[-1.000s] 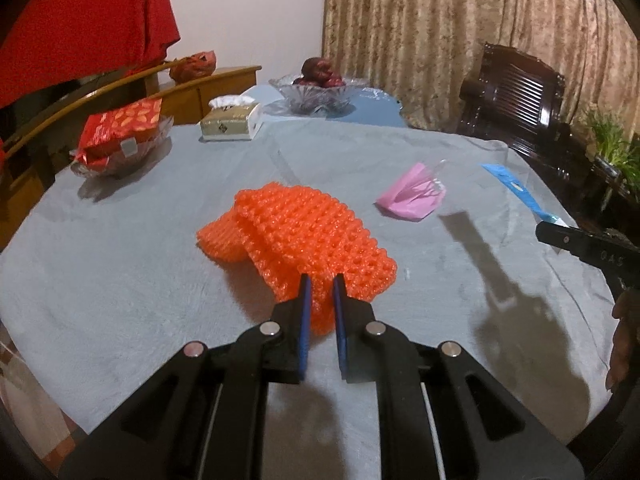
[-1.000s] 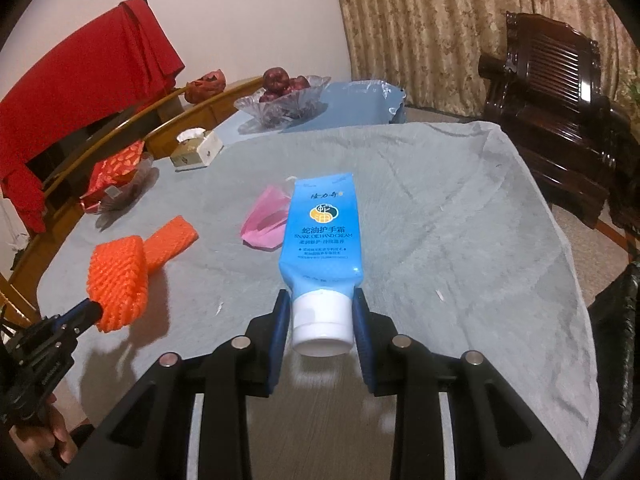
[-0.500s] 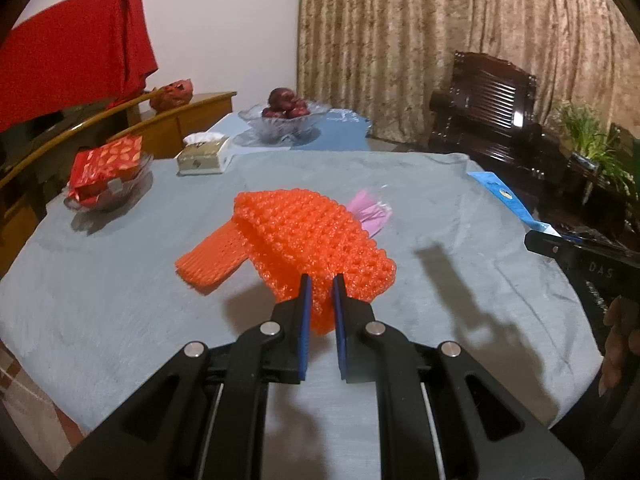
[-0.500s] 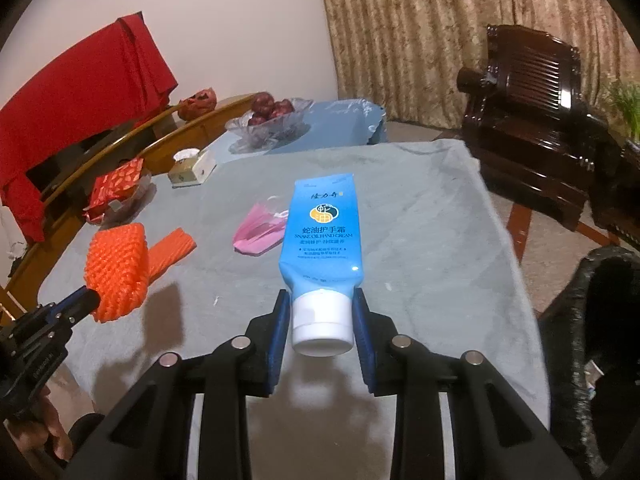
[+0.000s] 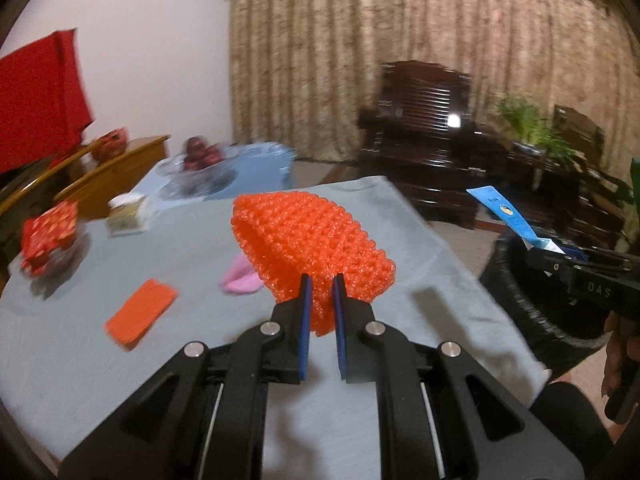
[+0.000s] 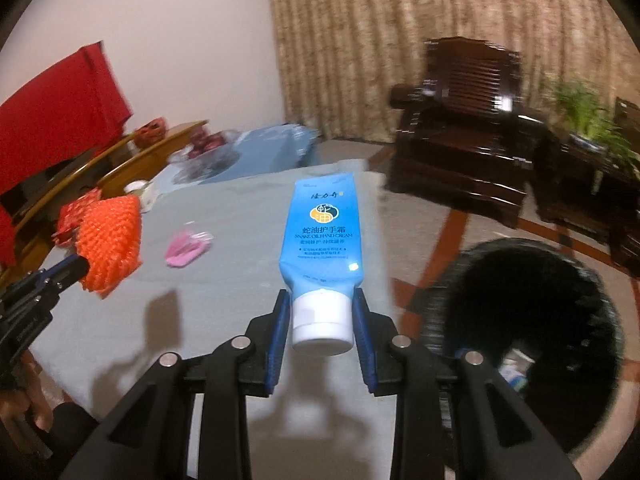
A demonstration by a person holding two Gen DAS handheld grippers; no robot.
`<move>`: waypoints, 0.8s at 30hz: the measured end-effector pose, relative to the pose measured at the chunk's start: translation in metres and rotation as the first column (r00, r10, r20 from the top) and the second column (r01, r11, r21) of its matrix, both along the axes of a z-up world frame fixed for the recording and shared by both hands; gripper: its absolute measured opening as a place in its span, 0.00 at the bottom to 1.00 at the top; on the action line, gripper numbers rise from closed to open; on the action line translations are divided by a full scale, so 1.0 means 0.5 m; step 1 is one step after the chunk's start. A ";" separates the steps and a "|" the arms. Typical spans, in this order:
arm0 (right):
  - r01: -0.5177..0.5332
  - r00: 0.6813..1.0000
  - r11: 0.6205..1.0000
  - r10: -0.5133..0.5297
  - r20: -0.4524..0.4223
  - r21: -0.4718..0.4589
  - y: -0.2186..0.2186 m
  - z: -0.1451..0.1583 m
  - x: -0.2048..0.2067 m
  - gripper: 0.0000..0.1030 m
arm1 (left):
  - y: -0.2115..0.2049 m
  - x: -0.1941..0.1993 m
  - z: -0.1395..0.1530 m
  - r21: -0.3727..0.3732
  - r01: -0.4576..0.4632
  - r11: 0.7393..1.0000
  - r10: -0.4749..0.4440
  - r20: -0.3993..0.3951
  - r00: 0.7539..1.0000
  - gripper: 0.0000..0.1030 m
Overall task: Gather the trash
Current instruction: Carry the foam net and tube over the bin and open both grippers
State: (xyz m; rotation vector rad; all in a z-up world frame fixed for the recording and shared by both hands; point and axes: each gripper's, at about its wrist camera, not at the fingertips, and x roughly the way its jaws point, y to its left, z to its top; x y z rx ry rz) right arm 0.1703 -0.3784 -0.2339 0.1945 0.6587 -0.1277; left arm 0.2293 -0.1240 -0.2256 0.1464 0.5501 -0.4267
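My left gripper (image 5: 319,282) is shut on an orange foam fruit net (image 5: 308,236) and holds it above the grey table (image 5: 80,344). It also shows in the right wrist view (image 6: 110,236). My right gripper (image 6: 322,304) is shut on the white cap of a blue hand cream tube (image 6: 322,232), held near the table's right edge; the tube also shows in the left wrist view (image 5: 504,212). A second orange foam net (image 5: 140,312) and a pink wrapper (image 5: 240,278) lie on the table. A black-lined trash bin (image 6: 532,320) stands on the floor at the right.
A glass fruit bowl (image 5: 196,160), a tissue box (image 5: 128,214) and a red packet in a dish (image 5: 48,232) stand at the table's far side. A dark wooden armchair (image 6: 460,140) and a plant (image 6: 588,116) are behind the bin.
Both grippers have lifted and swung right with their loads. The bin has come into view under the right gripper. The second orange net stays on the table.
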 end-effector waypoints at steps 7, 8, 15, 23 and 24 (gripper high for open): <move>0.153 0.988 0.988 -0.153 -0.005 -0.035 -0.168 0.006 -0.106 0.30 | -0.190 -0.029 0.001 -0.008 0.172 0.985 -0.172 0.003 0.985 0.09; 0.170 0.985 0.985 -0.171 -0.008 -0.040 -0.189 0.005 -0.119 0.30 | -0.210 -0.033 -0.001 -0.010 0.189 0.982 -0.189 0.001 0.982 0.09; 0.274 0.959 0.961 -0.276 -0.062 -0.040 -0.325 -0.040 -0.182 0.30 | -0.409 -0.077 -0.035 -0.023 0.342 0.940 -0.342 -0.043 0.939 0.09; 0.317 0.936 0.948 -0.315 -0.156 -0.009 -0.428 -0.122 -0.190 0.32 | -0.583 -0.084 -0.122 0.029 0.443 0.896 -0.436 -0.136 0.890 0.19; 0.320 0.934 0.947 -0.317 -0.164 -0.009 -0.433 -0.129 -0.189 0.32 | -0.595 -0.081 -0.139 0.040 0.450 0.892 -0.440 -0.155 0.885 0.20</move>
